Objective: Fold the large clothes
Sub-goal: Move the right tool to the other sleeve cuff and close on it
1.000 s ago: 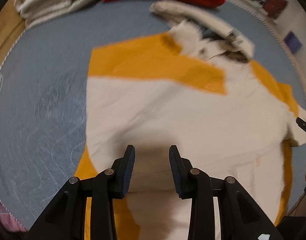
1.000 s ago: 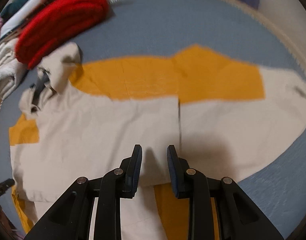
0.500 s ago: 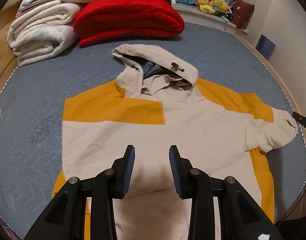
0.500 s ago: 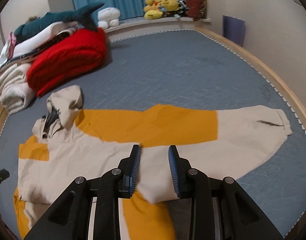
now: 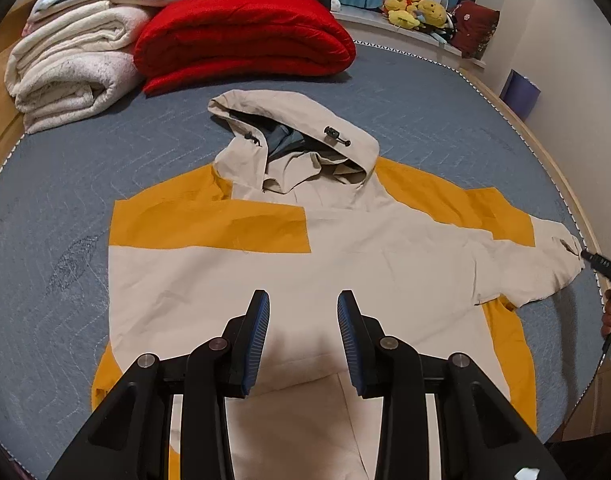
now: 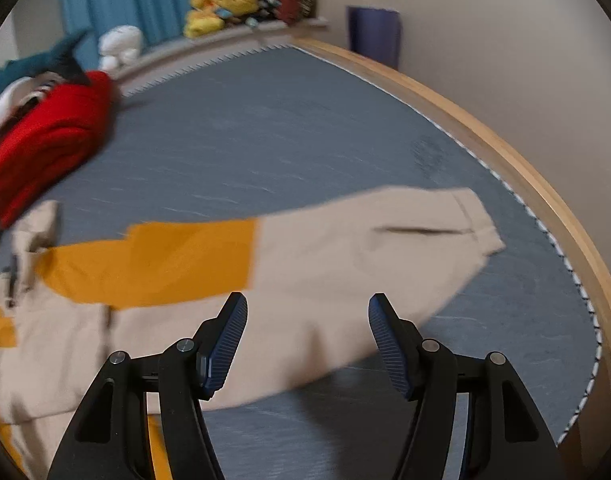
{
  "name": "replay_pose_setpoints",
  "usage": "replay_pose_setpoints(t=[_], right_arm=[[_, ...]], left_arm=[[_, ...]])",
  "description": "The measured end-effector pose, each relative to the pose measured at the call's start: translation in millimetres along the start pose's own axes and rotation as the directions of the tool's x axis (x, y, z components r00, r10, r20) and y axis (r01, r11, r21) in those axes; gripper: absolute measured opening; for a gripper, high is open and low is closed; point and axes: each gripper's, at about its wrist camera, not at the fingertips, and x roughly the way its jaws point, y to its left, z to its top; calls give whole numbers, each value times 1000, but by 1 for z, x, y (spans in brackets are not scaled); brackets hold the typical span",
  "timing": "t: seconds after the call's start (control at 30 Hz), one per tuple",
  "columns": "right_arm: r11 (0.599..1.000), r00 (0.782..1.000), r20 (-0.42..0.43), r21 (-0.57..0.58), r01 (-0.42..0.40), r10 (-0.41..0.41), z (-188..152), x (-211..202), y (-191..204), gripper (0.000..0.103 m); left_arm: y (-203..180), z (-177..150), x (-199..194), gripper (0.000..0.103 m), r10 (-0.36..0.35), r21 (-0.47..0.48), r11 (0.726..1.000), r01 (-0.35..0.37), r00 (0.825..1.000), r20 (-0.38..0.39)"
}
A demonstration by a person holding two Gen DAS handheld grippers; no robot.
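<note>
Jacket [image 5: 289, 276] lies flat on the grey bed [image 5: 425, 120], hood toward the far edge, 1 sleeve [image 6: 385, 248] running toward the right edge. Right gripper [image 6: 307, 336], nearer that sleeve, has just been opening, nothing between its jaws. Left gripper [image 5: 303, 336] hovers part-spread, empty.

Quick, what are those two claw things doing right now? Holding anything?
Left gripper: open, empty, above the jacket.
Right gripper: open, jaws have just been opening, nothing between them.
</note>
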Motion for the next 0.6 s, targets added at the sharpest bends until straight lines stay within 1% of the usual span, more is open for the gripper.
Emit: replay_pose_setpoints(t=[0.07,0.13,0.23,0.3,0.47,0.53,0.6], right_arm=[[999,999,-39,48,12,-10,-3,16,-19,64],[993,996,-93,121,9,2,-8,33,-40,64],[971,987,-157,238,17,21,-19,55,-69,64],[942,981,-190,335,29,37,-26,66,-91,64],[860,971,-230,507,58,70,-41,83,-131,64],[830,971,-228,554,67,74,-47,87,-144,64],[797,976,-192,603,35,102,-50,90,-156,64]], left_arm=[[1,0,3,32,2,3,1000,-2,1000,-9],[1,-1,5,32,0,4,1000,0,1000,-17],[2,-1,10,32,-1,1,1000,1,999,-32],[2,-1,13,32,-9,-7,1000,9,999,-39],[-2,-3,16,32,-17,3,1000,17,999,-49],[-3,-3,17,32,-16,7,1000,17,999,-51],[-2,-3,17,32,-16,5,1000,16,998,-53]])
